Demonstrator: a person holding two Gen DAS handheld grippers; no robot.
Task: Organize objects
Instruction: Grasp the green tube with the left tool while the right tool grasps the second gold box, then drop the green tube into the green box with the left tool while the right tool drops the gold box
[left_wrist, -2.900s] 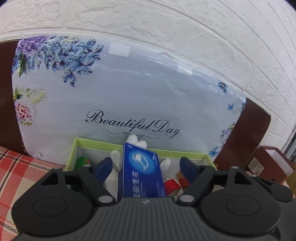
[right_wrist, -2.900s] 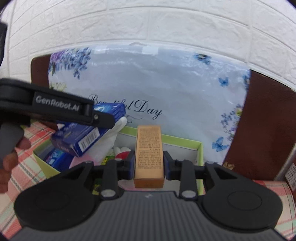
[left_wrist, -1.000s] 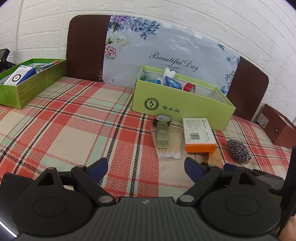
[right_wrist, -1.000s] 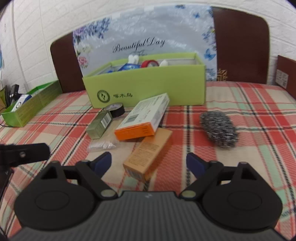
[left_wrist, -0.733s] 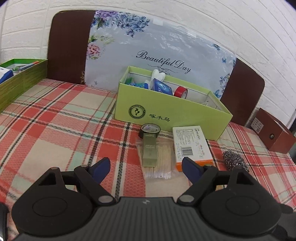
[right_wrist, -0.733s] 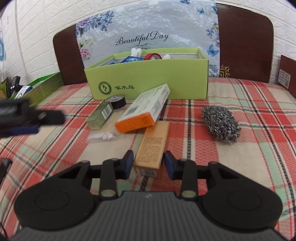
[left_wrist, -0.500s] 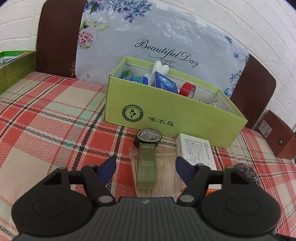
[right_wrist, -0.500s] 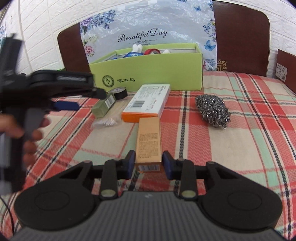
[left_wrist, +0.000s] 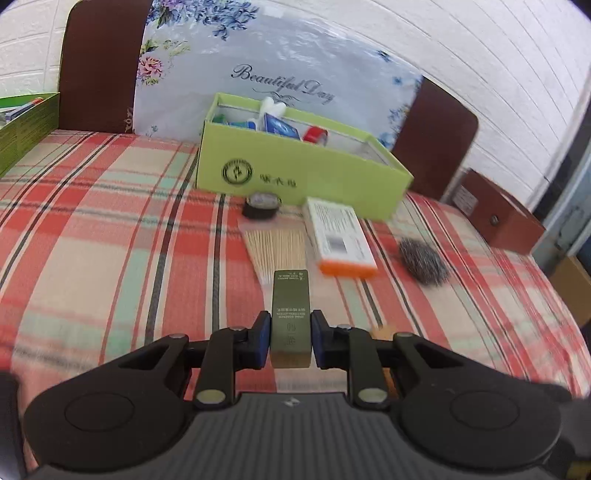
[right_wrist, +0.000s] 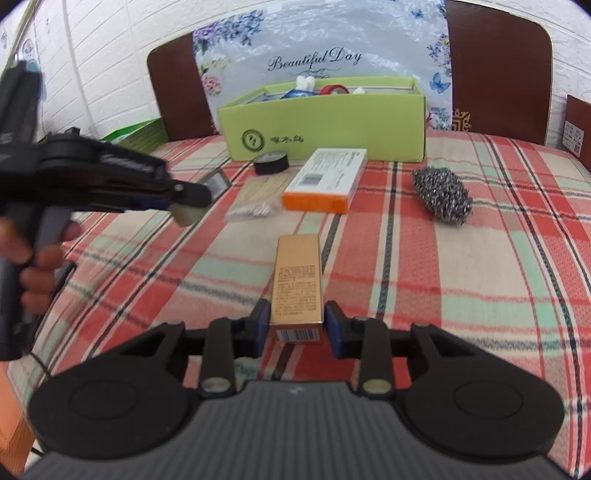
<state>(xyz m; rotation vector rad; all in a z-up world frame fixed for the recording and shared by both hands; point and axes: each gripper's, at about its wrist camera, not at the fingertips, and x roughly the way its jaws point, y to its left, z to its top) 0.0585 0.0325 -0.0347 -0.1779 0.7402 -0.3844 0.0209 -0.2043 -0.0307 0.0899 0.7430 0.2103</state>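
The left gripper (left_wrist: 290, 341) has its jaws clenched on a slim olive-green carton (left_wrist: 290, 314), which sticks straight out ahead between the blue pads (left_wrist: 261, 341) and is lifted above the plaid tablecloth (left_wrist: 110, 240). The right gripper (right_wrist: 296, 326) grasps a tan-gold carton (right_wrist: 297, 280) the same way, jaws pressed against its two long sides, barcode end nearest the camera.

In the right wrist view the left gripper (right_wrist: 184, 205) comes in from the left, held by the person's left hand (right_wrist: 33, 258), with the olive carton blurred at its tip.

On the surface ahead, a bundle of cotton swabs (left_wrist: 277, 245) in clear wrap lies just beyond the olive carton. Beside it on the right lies a white box with an orange end (left_wrist: 338, 236), and a roll of black tape (left_wrist: 261, 205) lies flat just behind the swabs, close to the front wall of the light green open box (left_wrist: 295, 177). A steel wool scourer (left_wrist: 423, 260) lies to the right of the orange-ended box, apart from it.

The green box already holds a blue packet (left_wrist: 280, 126), a red tape roll (left_wrist: 315, 133) and some white items. Behind it stands a floral board (left_wrist: 277, 55) reading "Beautiful Day". A second, darker green box (left_wrist: 26, 129) is at the far left edge
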